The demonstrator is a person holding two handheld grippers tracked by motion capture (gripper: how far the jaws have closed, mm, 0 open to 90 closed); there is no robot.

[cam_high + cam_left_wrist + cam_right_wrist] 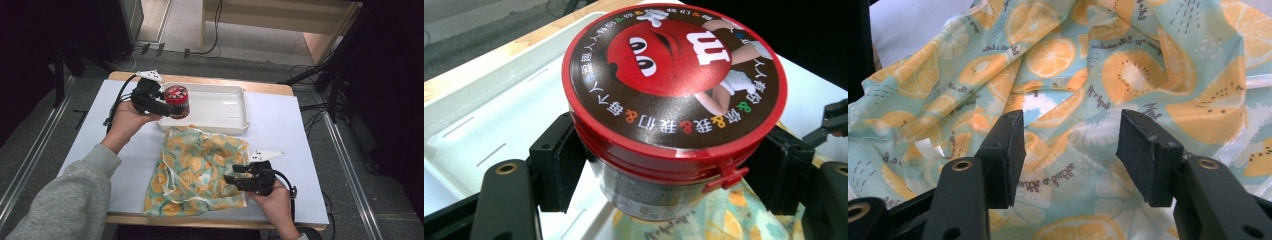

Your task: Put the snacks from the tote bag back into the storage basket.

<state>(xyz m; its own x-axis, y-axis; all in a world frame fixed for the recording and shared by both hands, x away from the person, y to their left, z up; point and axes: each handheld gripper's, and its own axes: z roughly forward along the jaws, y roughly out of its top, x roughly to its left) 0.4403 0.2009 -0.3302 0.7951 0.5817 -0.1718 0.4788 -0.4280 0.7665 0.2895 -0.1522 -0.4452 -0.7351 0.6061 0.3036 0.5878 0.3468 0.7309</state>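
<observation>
From the high view, the left gripper (167, 106) is clamped on a round jar (177, 101) with a red lid, held at the near left corner of a white tray (220, 107), while the right gripper (235, 179) hovers with jaws apart over the right edge of a fruit-print cloth bag (200, 170) lying crumpled on the white table (280, 130). In the left gripper view, the jaws press the jar (674, 115) just under its glossy lid; the smooth cylindrical wall could slip or twist out if the squeeze loosens. In the right gripper view, the open pads (1005, 155) stand above thin, wrinkled fabric (1128, 70); its limp folds could collapse and block the bag's mouth
</observation>
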